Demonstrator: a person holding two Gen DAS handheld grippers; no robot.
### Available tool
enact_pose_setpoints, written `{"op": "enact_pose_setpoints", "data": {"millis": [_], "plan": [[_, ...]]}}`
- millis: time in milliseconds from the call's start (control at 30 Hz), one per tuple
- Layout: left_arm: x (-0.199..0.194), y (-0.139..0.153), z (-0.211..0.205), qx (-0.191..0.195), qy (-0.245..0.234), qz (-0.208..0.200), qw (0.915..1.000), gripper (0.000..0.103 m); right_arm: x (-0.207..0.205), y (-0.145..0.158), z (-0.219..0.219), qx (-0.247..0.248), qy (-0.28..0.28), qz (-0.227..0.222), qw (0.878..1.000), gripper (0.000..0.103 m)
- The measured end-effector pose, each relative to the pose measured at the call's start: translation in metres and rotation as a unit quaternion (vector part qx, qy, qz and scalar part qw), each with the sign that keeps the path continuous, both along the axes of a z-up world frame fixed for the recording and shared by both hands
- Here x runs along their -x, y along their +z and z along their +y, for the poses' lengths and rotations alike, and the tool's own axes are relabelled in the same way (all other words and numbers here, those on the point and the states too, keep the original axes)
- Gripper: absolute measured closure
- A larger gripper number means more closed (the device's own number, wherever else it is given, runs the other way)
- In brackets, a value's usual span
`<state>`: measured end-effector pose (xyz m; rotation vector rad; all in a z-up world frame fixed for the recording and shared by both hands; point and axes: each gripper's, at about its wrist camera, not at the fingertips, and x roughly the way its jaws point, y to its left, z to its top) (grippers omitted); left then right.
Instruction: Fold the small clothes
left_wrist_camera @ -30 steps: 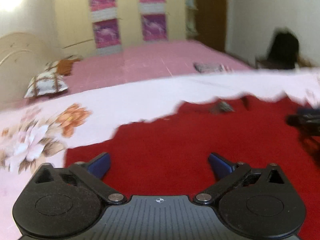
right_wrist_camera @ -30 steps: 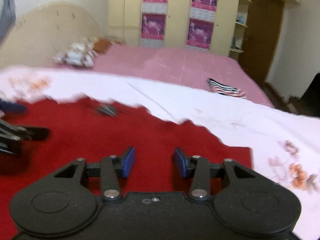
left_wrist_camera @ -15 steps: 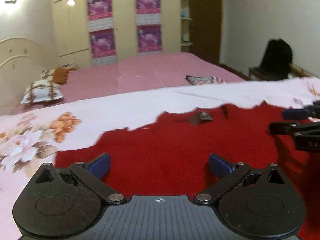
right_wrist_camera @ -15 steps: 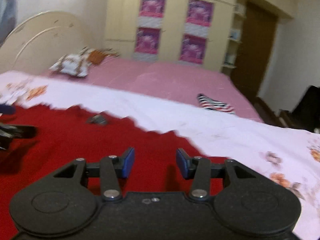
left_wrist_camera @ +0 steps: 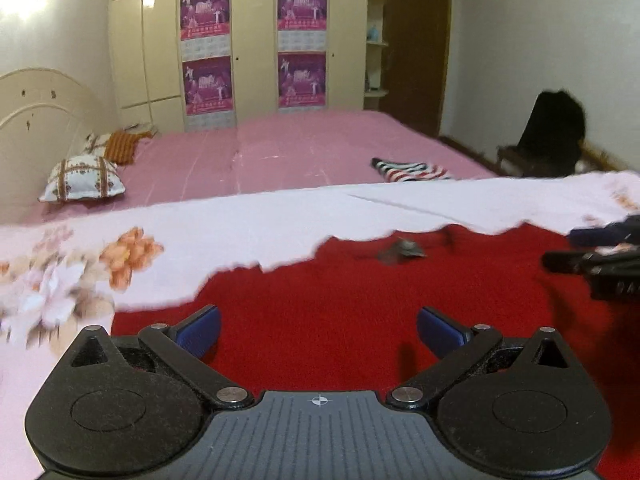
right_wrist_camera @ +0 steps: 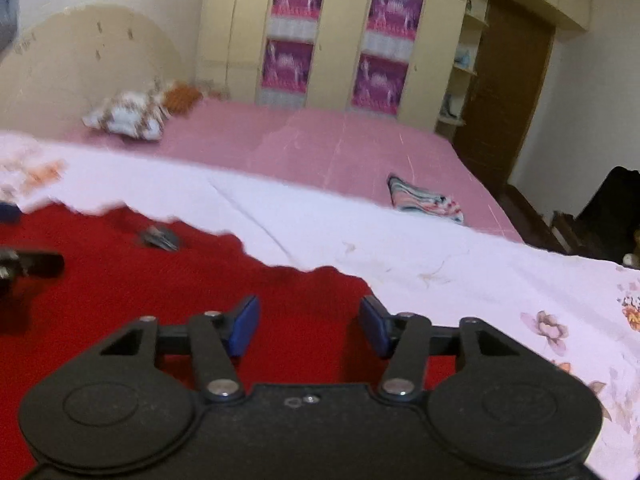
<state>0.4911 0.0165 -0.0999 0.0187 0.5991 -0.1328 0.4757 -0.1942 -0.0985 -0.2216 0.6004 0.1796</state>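
Observation:
A red garment (left_wrist_camera: pixel 360 300) (right_wrist_camera: pixel 140 292) lies flat on the pale floral sheet (left_wrist_camera: pixel 240 220) (right_wrist_camera: pixel 440 248), with a small grey tag (left_wrist_camera: pixel 402 249) (right_wrist_camera: pixel 160 238) near its far edge. My left gripper (left_wrist_camera: pixel 318 326) hovers over the garment's left part, jaws wide open and empty. My right gripper (right_wrist_camera: pixel 306 322) hovers over the garment's right end; its jaws are opening and hold nothing. Each gripper shows at the edge of the other's view: the right gripper (left_wrist_camera: pixel 592 248) and the left gripper (right_wrist_camera: pixel 28 264).
A folded striped cloth (left_wrist_camera: pixel 408 168) (right_wrist_camera: pixel 424 198) lies on the pink bed beyond the sheet. Pillows (left_wrist_camera: pixel 82 180) (right_wrist_camera: pixel 128 116) rest by the headboard. A wardrobe with posters (left_wrist_camera: pixel 256 48) stands behind. A dark chair (left_wrist_camera: pixel 552 132) sits at the right.
Both views have tilted up a little, so the room shows more and the garment sits lower. The right gripper's jaws have spread wider. The left jaws stay wide.

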Motion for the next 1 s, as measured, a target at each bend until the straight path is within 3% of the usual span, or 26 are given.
{"op": "enact_pose_setpoints", "data": {"millis": [133,200,367,433,533,633,733,800,867,1000], "plan": [[0.029,-0.015,-0.018,0.000,-0.023,0.008,0.9997,0.000,0.045,-0.006,0.013,0.002,0.058,0.006,0.998,0.054],[0.021,-0.026,-0.029,-0.029,-0.025,0.010,0.9992,0.000,0.047,-0.019,0.026,0.017,0.074,0.017,0.997,0.052],[0.001,-0.018,-0.015,-0.016,-0.006,0.035,0.9992,0.000,0.017,-0.016,0.024,-0.005,0.025,0.036,0.999,0.044],[0.018,-0.008,-0.008,-0.018,-0.002,0.027,0.9995,0.000,0.027,-0.004,0.020,-0.004,0.021,0.029,0.999,0.050],[0.043,-0.002,0.006,0.015,0.005,0.023,0.9996,0.000,0.062,0.007,0.000,-0.016,0.026,0.008,1.000,0.051],[0.042,-0.022,-0.007,-0.024,0.007,0.037,0.9990,0.000,0.074,-0.003,0.000,-0.009,0.042,0.025,0.999,0.052],[0.042,-0.023,0.003,-0.008,0.019,0.032,0.9993,0.000,0.075,-0.020,0.001,0.029,0.026,0.016,0.999,0.048],[0.050,-0.016,0.005,-0.033,0.022,0.031,0.9987,0.000,0.070,-0.014,-0.013,0.013,-0.004,0.028,1.000,0.046],[0.062,-0.006,0.009,-0.029,0.030,0.027,0.9988,0.000,0.073,-0.002,-0.021,-0.001,-0.019,0.034,0.999,0.047],[0.092,-0.004,-0.004,-0.012,0.014,0.020,0.9996,0.000,0.101,0.011,-0.011,-0.032,0.014,0.022,0.999,0.047]]}}
